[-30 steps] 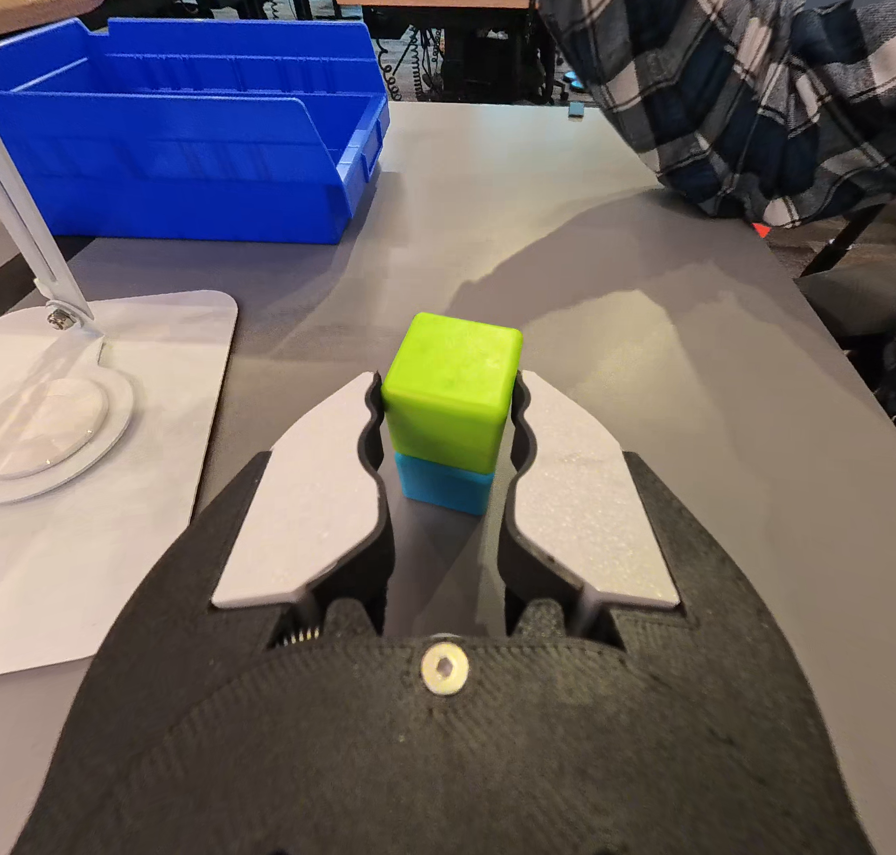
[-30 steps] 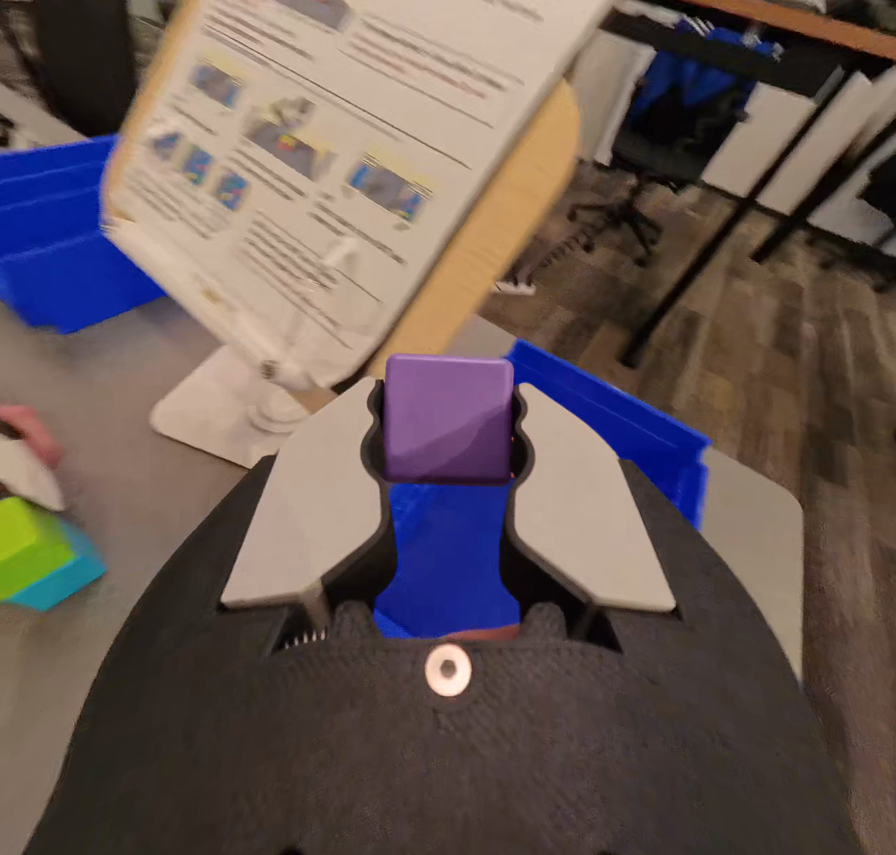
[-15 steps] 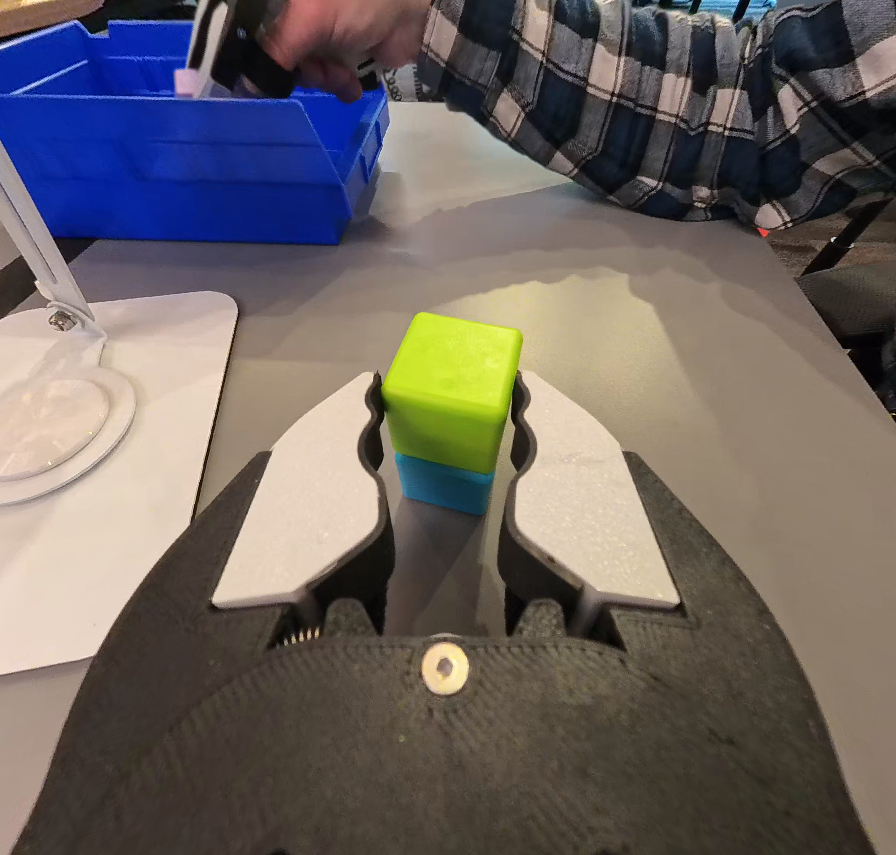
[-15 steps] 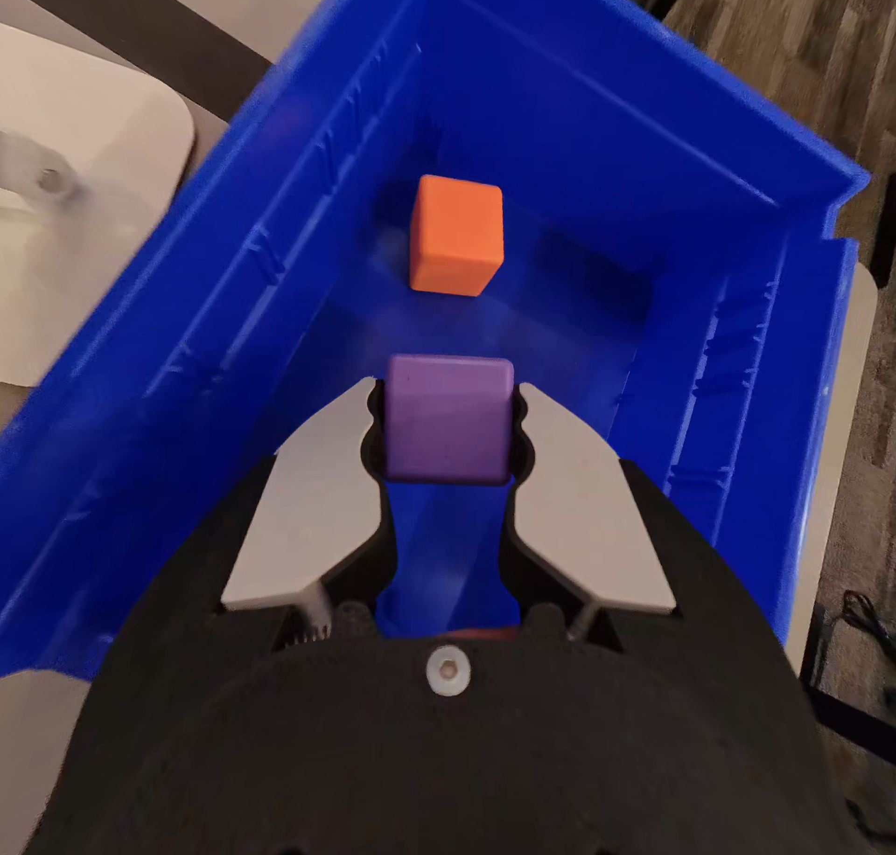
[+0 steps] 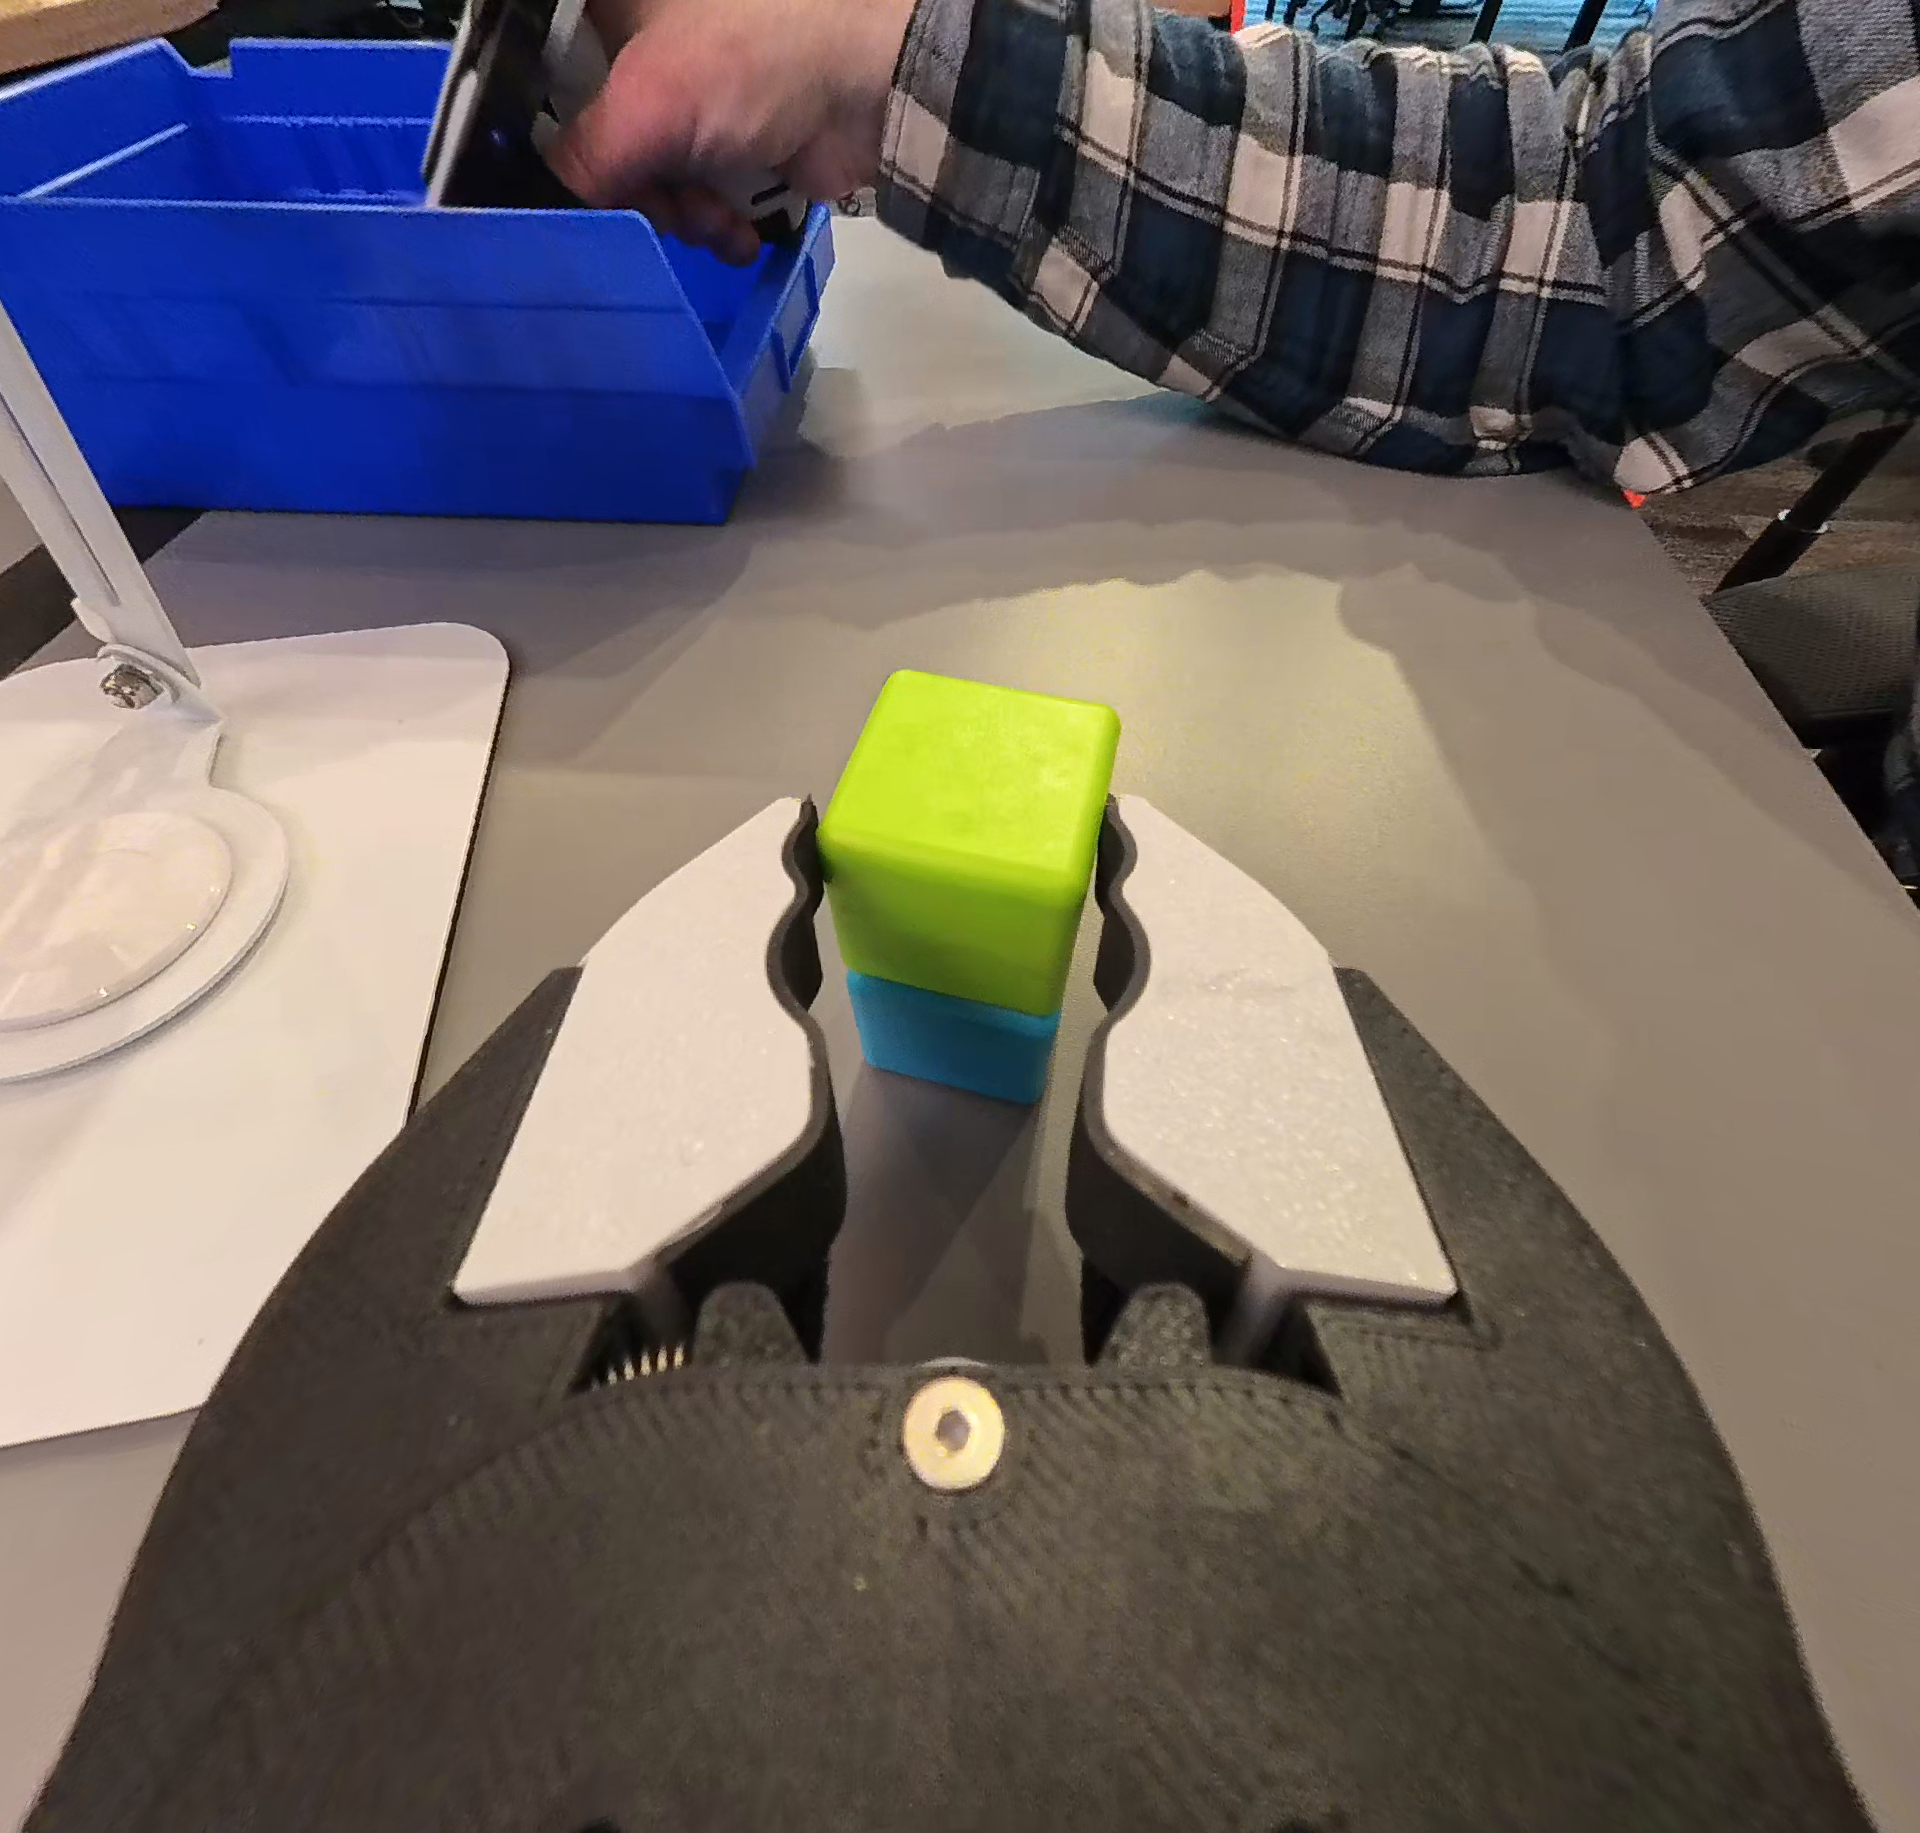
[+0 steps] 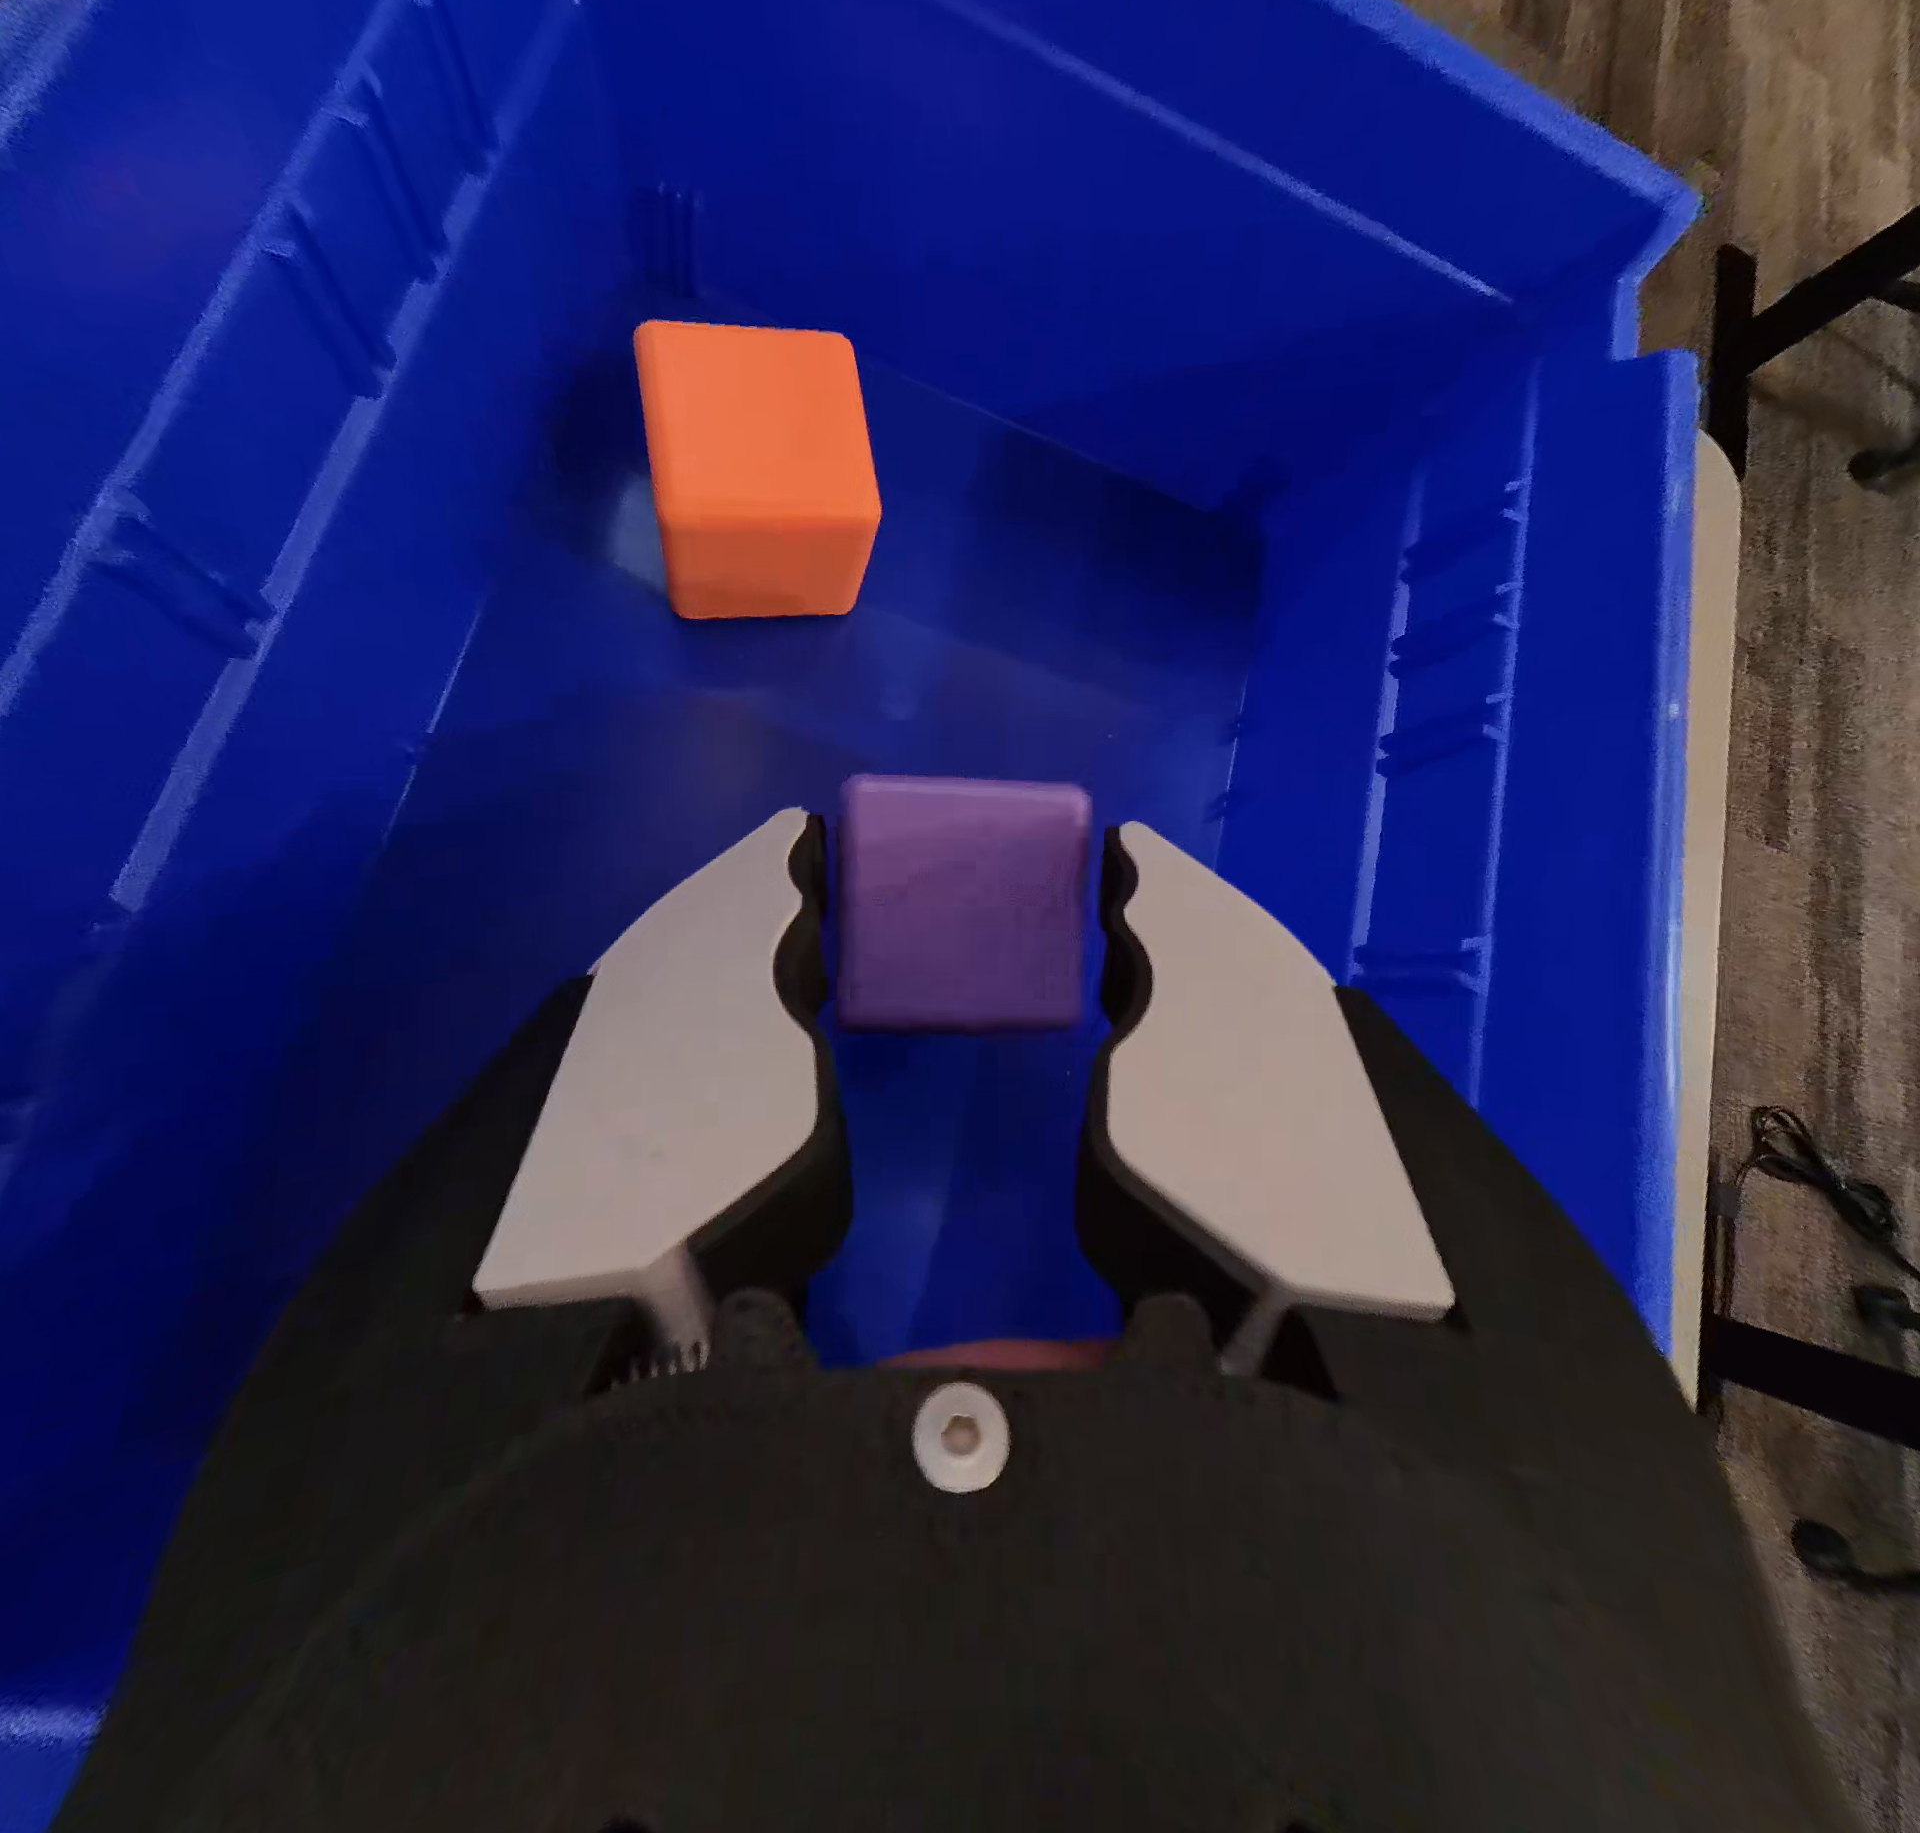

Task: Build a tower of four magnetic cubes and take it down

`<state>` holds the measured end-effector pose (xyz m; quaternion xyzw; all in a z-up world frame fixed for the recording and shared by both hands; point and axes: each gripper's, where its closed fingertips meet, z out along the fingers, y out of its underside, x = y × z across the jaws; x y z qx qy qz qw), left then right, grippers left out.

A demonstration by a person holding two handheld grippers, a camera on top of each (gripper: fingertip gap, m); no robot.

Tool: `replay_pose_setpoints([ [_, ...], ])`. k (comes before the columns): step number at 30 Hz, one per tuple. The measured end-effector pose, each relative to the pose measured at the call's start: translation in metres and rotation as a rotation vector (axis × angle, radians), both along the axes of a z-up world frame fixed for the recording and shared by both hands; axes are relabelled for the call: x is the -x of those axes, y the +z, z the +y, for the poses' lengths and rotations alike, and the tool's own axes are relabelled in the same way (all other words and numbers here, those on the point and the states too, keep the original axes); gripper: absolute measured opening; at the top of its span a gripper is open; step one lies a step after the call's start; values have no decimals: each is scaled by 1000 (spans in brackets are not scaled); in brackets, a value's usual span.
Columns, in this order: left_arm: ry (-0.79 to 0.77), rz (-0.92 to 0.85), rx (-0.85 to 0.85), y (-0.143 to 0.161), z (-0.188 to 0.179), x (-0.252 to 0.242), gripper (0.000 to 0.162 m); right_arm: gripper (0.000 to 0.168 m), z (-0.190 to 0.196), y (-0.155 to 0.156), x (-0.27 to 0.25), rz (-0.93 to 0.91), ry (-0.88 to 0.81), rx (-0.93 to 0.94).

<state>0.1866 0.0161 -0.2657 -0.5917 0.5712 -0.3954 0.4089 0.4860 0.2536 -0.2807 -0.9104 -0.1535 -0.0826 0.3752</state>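
Left claw (image 5: pixel 961 848) grips green cube (image 5: pixel 961 838) above grey table (image 5: pixel 1351 744).

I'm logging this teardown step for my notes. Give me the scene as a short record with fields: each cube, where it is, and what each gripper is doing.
green cube: stacked on the blue cube, between the left gripper's fingers
blue cube: on the grey table, bottom of the stack
purple cube: held inside the blue bin
orange cube: resting on the bin floor, apart from the purple cube
left gripper: shut on the green cube
right gripper: shut on the purple cube, reaching into the bin
tower height now: two cubes
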Motion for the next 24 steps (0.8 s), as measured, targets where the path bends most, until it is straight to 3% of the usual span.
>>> replay_pose_setpoints([
  [4, 0, 0, -1, 0, 0, 0, 50, 74, -2, 11, -1, -11, 3, -16],
  [7, 0, 0, -4, 0, 0, 0, 50, 66, -5, 29, 2, 10, 19, -56],
  [11, 0, 0, -3, 0, 0, 0, 50, 49, -18, 86, 13, 28, 87, -180],
  [17, 1, 0, -3, 0, 0, 0, 50, 38, -55, 160, 58, 57, 280, -332],
  [24, 8, 1, -17, 0, 0, -1, 51, 34, -85, 167, 126, 33, 504, -320],
])
